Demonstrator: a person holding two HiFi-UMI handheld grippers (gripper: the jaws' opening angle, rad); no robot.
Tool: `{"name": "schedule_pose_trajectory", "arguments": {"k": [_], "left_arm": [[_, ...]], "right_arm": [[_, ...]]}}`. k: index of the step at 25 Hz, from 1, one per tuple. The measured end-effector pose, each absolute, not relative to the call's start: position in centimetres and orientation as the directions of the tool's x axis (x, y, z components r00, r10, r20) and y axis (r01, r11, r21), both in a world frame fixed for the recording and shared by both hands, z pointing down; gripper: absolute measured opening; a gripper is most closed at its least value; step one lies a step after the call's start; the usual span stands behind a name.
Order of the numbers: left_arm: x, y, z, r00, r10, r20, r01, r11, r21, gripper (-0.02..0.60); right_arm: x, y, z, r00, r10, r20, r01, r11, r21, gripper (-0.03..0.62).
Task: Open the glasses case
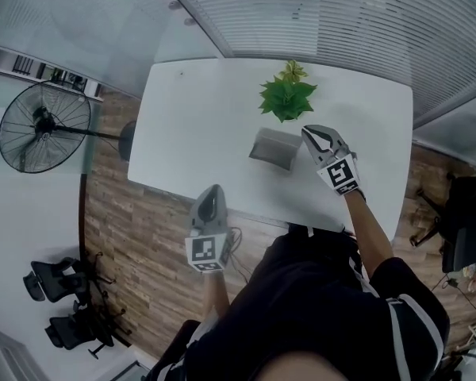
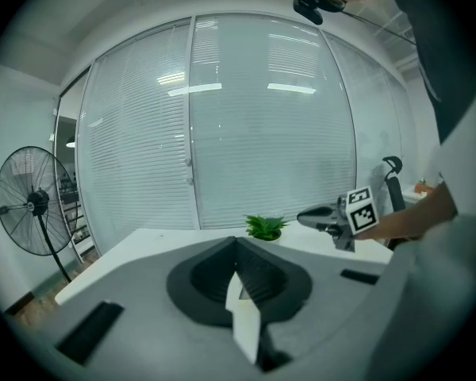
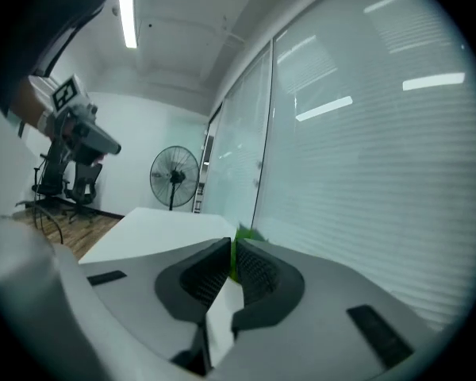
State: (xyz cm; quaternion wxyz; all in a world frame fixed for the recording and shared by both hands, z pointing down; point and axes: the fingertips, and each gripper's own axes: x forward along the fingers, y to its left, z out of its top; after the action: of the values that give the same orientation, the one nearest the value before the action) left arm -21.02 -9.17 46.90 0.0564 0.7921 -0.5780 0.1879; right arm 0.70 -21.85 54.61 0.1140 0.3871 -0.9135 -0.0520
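Observation:
The grey glasses case (image 1: 274, 149) lies on the white table (image 1: 198, 125), just in front of a small green plant (image 1: 287, 95). My right gripper (image 1: 311, 131) hovers close beside the case's right end, above the tabletop; its jaws stand nearly together with nothing between them, and it does not touch the case. In the right gripper view the right gripper (image 3: 231, 243) shows only a thin slit, with the plant (image 3: 246, 235) beyond. My left gripper (image 1: 214, 189) hangs at the table's near edge, shut and empty. The case is hidden in both gripper views.
A standing fan (image 1: 44, 127) is on the wooden floor left of the table. Office chairs (image 1: 63, 300) stand at the lower left and another at the right (image 1: 464, 228). Glass walls with blinds run behind the table. The person's dark-clothed body fills the bottom of the head view.

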Motion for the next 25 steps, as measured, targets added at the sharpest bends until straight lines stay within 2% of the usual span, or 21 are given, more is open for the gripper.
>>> {"name": "schedule_pose_trajectory", "arguments": {"k": [4,9,20,25], "left_arm": [[-21.5,-9.7,46.6,0.247,-0.909,0.336,-0.949,-0.298,-0.107,0.0],[-22.0,-11.0,45.9,0.227,-0.93,0.289,-0.96,-0.264,-0.096,0.0],[-21.2,-11.4,45.0,0.244,-0.94,0.238,-0.96,-0.269,-0.081,0.0],[-20.8,-11.6,44.7,0.258,-0.937,0.236,-0.954,-0.286,-0.089,0.0]], "right_arm": [[0.8,-20.1,46.0,-0.654,-0.754,0.053,-0.736,0.651,0.185,0.029],[1.1,-17.1,40.7,-0.629,-0.776,-0.044,-0.775,0.622,0.11,0.025],[3.2,-15.0,40.0,-0.61,-0.793,-0.002,-0.792,0.609,0.036,0.015],[3.4,-15.1,39.1,-0.6,-0.799,-0.022,-0.799,0.599,0.04,0.015]]}}
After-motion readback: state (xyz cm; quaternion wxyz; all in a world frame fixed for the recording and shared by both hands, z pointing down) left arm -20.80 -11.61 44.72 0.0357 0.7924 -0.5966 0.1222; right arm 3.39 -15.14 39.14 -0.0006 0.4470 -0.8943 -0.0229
